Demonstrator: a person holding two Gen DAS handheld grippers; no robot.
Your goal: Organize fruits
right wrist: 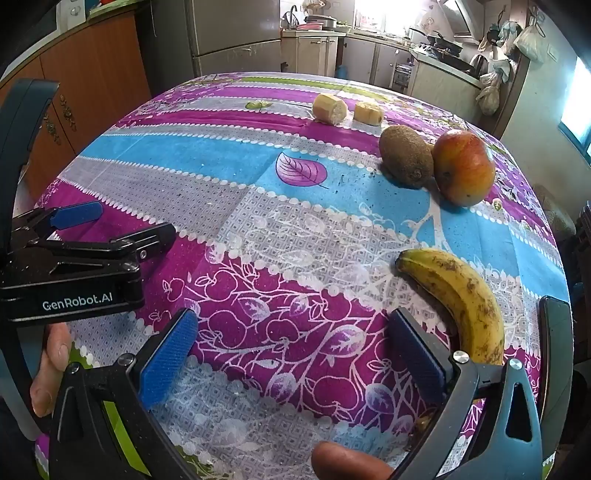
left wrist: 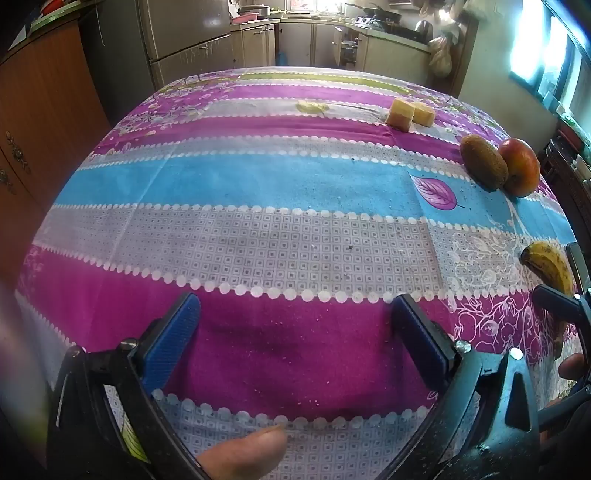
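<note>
Beside the gaping right tool (right wrist: 291, 354), banana (right wrist: 458, 295) lengthwise, tip away; left tool (left wrist: 291, 343) agape.

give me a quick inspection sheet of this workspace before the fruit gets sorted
surface: table under a striped floral cloth
job's things: banana, kiwi touching apple, two cut pieces at the far end
clutter: nothing seen
grippers: left gripper open, empty; right gripper open, banana just beyond its right finger
cables: nothing seen
surroundings: fridge, wooden cabinet, kitchen counters behind
</note>
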